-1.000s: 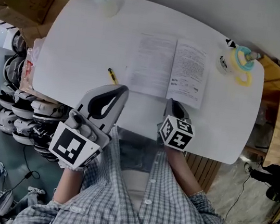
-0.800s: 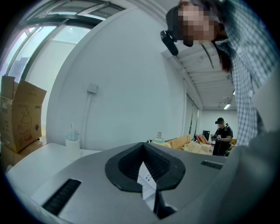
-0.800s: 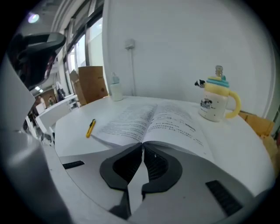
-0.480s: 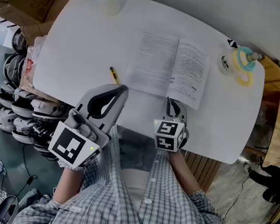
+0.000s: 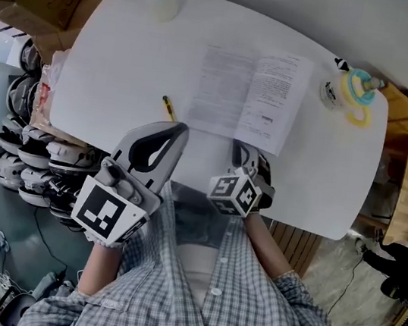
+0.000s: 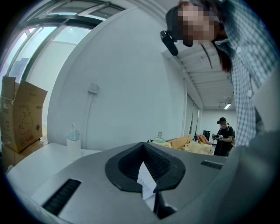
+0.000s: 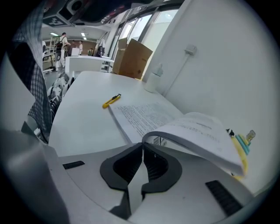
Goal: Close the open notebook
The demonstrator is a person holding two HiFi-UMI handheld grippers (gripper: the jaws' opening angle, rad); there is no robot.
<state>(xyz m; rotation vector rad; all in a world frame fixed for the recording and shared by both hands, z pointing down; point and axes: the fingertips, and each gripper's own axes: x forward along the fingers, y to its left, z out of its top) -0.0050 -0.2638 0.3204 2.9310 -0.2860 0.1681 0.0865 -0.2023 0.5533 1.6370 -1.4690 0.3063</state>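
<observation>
1. Located notebook (image 5: 223, 92) lying open mid-way across white desk (image 5: 129, 54); right-hand pages (image 7: 201, 131) raised and curled above flat left-hand pages.
2. Found right gripper (image 5: 243, 151) jaws clenched together, tips at near edge of raised pages.
3. Found left gripper (image 5: 181, 128) jaws clenched together, apart from notebook, near yellow pen (image 5: 167, 108).

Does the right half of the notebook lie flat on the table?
No, the notebook curves up off the table on its right, pinched by the right tongs.
</observation>
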